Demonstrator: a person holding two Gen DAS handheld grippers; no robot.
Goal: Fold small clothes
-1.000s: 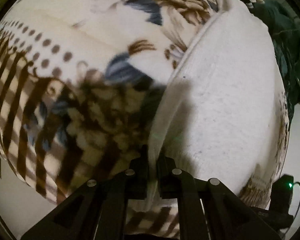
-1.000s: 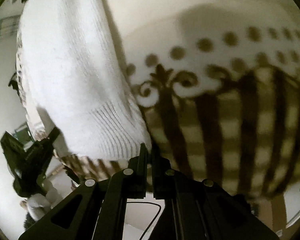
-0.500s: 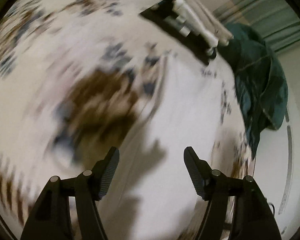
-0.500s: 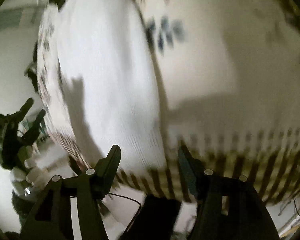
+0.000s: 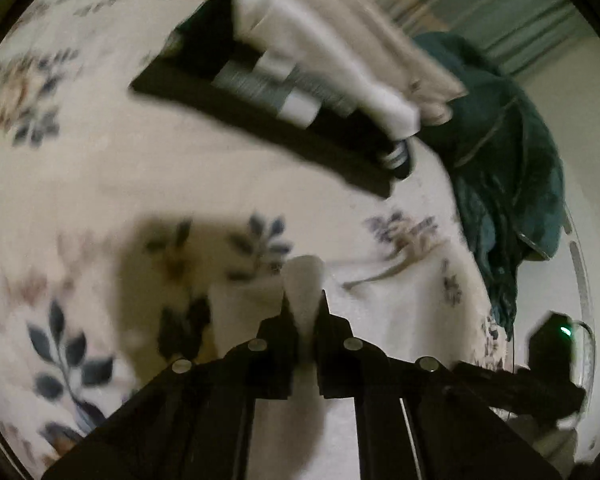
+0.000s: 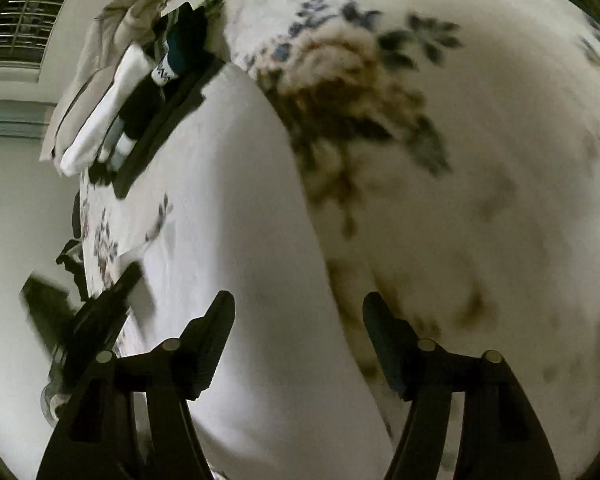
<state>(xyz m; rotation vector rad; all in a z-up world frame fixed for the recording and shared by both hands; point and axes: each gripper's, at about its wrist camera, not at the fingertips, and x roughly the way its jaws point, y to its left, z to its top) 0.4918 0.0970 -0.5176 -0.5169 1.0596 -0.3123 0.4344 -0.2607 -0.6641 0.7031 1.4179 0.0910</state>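
A white knitted garment (image 6: 236, 240) lies flat on a floral blanket (image 6: 480, 160). In the left wrist view my left gripper (image 5: 303, 312) is shut on a pinched fold of the white garment (image 5: 304, 280), which sticks up between the fingertips. In the right wrist view my right gripper (image 6: 298, 320) is open and empty, hovering over the garment's right edge. The left gripper (image 6: 112, 300) also shows at the garment's far left in the right wrist view.
A black tray (image 5: 260, 128) with rolled white and dark clothes (image 5: 324, 68) sits at the blanket's far side; it also shows in the right wrist view (image 6: 160, 120). A dark teal cloth pile (image 5: 508, 168) lies to the right. A small black device with a green light (image 5: 556, 344) stands nearby.
Both grippers opened and let go of the garment's near edge, then moved forward. The left gripper has since shut on a fold of the garment; the right stays open.
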